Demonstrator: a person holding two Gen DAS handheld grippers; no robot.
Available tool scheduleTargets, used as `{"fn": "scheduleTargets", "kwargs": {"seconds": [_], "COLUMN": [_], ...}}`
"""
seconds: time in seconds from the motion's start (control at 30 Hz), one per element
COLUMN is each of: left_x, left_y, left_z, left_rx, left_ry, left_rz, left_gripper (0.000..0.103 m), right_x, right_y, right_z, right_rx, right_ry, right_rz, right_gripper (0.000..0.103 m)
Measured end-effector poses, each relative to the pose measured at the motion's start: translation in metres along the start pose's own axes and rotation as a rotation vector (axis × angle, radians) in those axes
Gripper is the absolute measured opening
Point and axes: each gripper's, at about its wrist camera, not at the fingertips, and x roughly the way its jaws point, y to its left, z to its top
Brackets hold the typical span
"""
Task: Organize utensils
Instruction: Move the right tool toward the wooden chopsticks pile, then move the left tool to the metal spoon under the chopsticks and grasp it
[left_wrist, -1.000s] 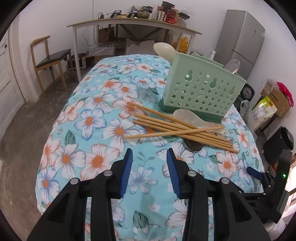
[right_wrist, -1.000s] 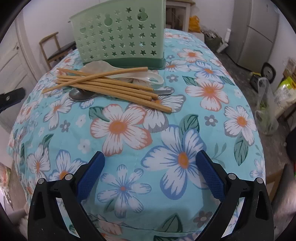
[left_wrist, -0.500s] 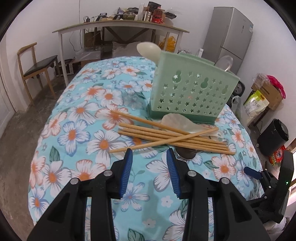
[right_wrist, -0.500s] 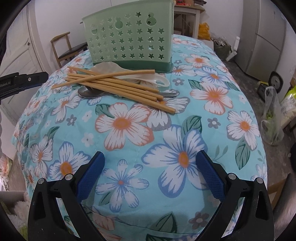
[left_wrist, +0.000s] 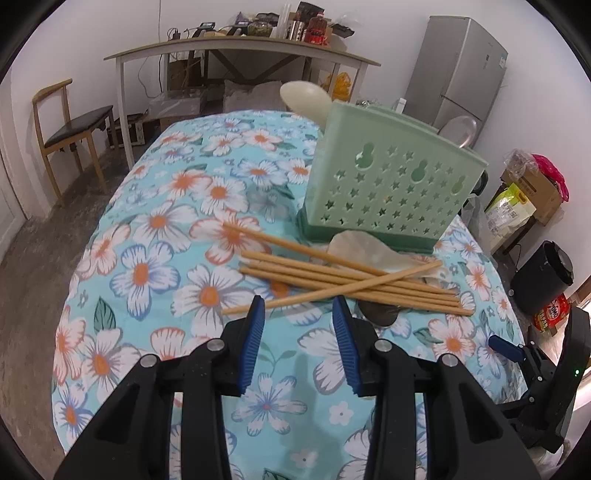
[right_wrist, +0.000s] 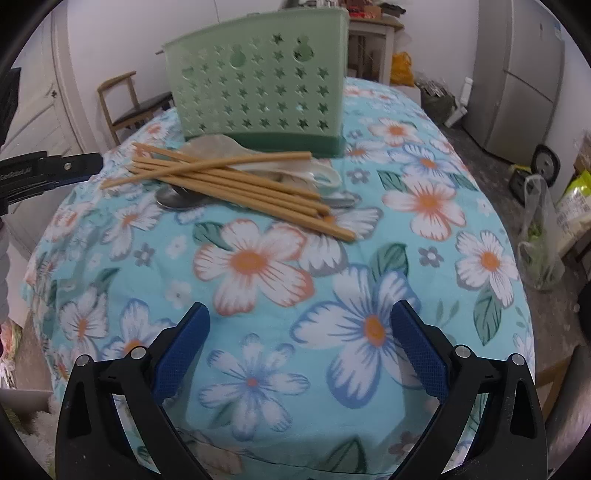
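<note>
Several wooden chopsticks (left_wrist: 343, 280) (right_wrist: 236, 181) lie in a loose pile on the floral tablecloth (left_wrist: 159, 258) (right_wrist: 258, 266), over a pale plastic spoon (left_wrist: 365, 251) (right_wrist: 317, 173) and a metal spoon (left_wrist: 380, 314) (right_wrist: 177, 201). Behind them stands a green perforated utensil holder (left_wrist: 391, 192) (right_wrist: 258, 96) with a pale spoon (left_wrist: 303, 98) and a metal spoon (left_wrist: 458, 129) standing in it. My left gripper (left_wrist: 299, 306) is open, nothing between its fingers, its tips just short of the nearest chopstick's end. My right gripper (right_wrist: 299, 317) is wide open and empty, well short of the pile.
A wooden chair (left_wrist: 70, 133), a cluttered side table (left_wrist: 240, 51) and a grey fridge (left_wrist: 461, 70) stand beyond the table. Bags and a box (left_wrist: 532, 188) sit on the floor at the right. The other gripper's body (left_wrist: 546, 373) (right_wrist: 40, 173) shows at each view's edge.
My left gripper has edged toward the chopstick pile, so its tips now reach the nearest stick's end. The right gripper has tilted slightly; the holder shows lower in its view. Both openings are unchanged.
</note>
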Motion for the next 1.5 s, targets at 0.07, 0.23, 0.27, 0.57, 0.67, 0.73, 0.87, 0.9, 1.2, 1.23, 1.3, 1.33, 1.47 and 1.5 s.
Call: {"fn": "scheduleTargets", "kwargs": {"seconds": [0.07, 0.23, 0.27, 0.57, 0.67, 0.73, 0.87, 0.9, 1.2, 1.23, 1.3, 1.33, 1.47, 1.5], "left_x": [-0.003, -0.009, -0.009, -0.010, -0.011, -0.011, -0.011, -0.011, -0.007, -0.006, -0.005, -0.005, -0.004, -0.003], "left_y": [-0.001, -0.002, -0.001, -0.001, -0.002, -0.003, -0.005, -0.005, -0.007, -0.008, -0.009, -0.009, -0.010, -0.010], "left_z": [0.003, 0.007, 0.008, 0.011, 0.013, 0.014, 0.015, 0.015, 0.016, 0.015, 0.015, 0.015, 0.014, 0.014], "left_rx": [0.004, 0.006, 0.005, -0.001, -0.004, -0.004, -0.001, -0.001, -0.003, -0.003, -0.001, 0.000, 0.001, 0.001], "left_ry": [-0.013, -0.044, -0.047, -0.056, -0.063, -0.067, -0.070, -0.069, -0.060, -0.059, -0.056, -0.055, -0.052, -0.052], "left_rz": [-0.006, -0.011, -0.009, -0.003, -0.009, -0.011, -0.014, -0.015, -0.014, -0.013, -0.011, -0.011, -0.009, -0.008], "left_gripper": [0.037, 0.037, 0.037, 0.037, 0.037, 0.037, 0.037, 0.037, 0.037, 0.037, 0.037, 0.037, 0.037, 0.037], "right_x": [-0.003, -0.007, -0.008, -0.012, -0.011, -0.009, -0.006, -0.005, -0.001, 0.000, 0.000, 0.001, 0.002, 0.002], "right_y": [0.005, 0.019, 0.021, 0.028, 0.027, 0.026, 0.023, 0.022, 0.019, 0.019, 0.018, 0.018, 0.017, 0.017], "right_z": [0.002, 0.006, 0.006, 0.014, 0.018, 0.020, 0.022, 0.022, 0.020, 0.020, 0.019, 0.019, 0.018, 0.017], "right_rx": [-0.016, -0.080, -0.090, -0.119, -0.114, -0.110, -0.089, -0.087, -0.076, -0.075, -0.073, -0.071, -0.066, -0.064], "right_ry": [-0.022, -0.063, -0.069, -0.110, -0.109, -0.104, -0.092, -0.090, -0.071, -0.068, -0.066, -0.064, -0.056, -0.053], "right_rz": [0.023, 0.046, 0.053, 0.071, 0.086, 0.096, 0.119, 0.123, 0.143, 0.145, 0.149, 0.152, 0.165, 0.169], "right_gripper": [0.094, 0.091, 0.090, 0.077, 0.069, 0.064, 0.058, 0.056, 0.055, 0.055, 0.055, 0.055, 0.055, 0.055]}}
